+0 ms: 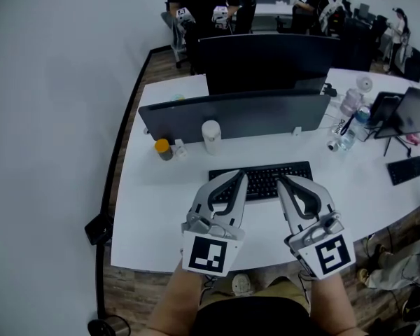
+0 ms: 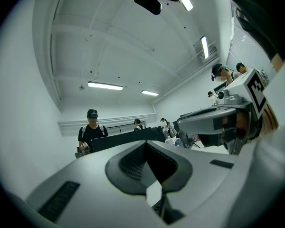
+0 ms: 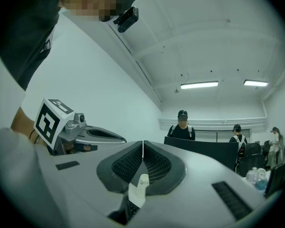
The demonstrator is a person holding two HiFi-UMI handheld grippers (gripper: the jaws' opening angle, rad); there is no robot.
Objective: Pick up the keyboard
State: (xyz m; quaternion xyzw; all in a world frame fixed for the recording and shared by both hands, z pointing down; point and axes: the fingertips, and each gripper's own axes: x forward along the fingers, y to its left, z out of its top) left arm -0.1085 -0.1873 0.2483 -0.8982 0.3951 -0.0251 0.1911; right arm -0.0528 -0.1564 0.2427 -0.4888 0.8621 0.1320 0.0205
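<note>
White desk (image 1: 154,201) is carrying black keyboard (image 1: 262,182), lying flat mid-desk. Am holding left gripper (image 1: 241,176) and right gripper (image 1: 282,180) over it, both with jaws closed, empty. Am judging keyboard rigid, light, slim; am favouring hold on short ends

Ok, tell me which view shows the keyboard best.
The head view: the keyboard lies nearly whole on the desk, only the tips of the left gripper and right gripper hiding parts of it. Each gripper view shows just a sliver of keys below its own shut jaws.
</note>
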